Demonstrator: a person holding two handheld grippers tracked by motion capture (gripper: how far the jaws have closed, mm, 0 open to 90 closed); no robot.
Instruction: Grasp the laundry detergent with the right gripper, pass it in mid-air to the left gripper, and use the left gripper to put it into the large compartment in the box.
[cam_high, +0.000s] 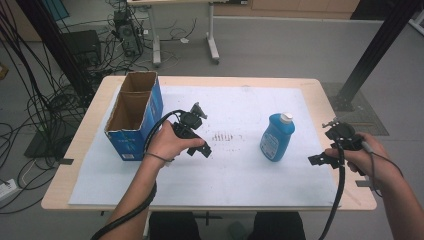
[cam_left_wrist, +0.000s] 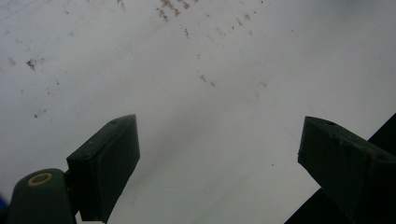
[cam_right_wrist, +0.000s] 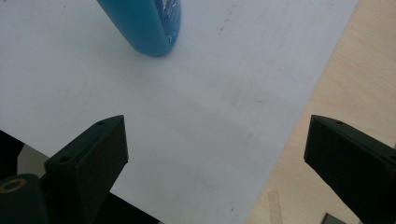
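Reaching for bottle: judged step in hand; nothing gripped at present.
Blue bottle (cam_high: 277, 137): stands upright on the white sheet (cam_high: 240, 175), right of centre, white cap on top; its lower body appears at the top of the right gripper view (cam_right_wrist: 147, 25).
Right gripper (cam_high: 320, 159): held over the sheet's right edge, near the bottle but apart from it; jaws spread wide, holding nothing, touching nothing.
Left gripper (cam_high: 202, 148): held over the sheet just beside the cardboard box (cam_high: 134, 116); jaws spread wide, empty; bare sheet with small brown specks between them.
Cardboard box: open-topped, two compartments, blue outer wall, at the table's left; well apart from the bottle.
Handling advice: bring the right gripper in level with the bottle's mid-body, jaws either side of the narrower faces, then close gently; the plastic looks smooth and may slip or tip if caught too high.
Risk: nudging the bottle over before the jaws close.
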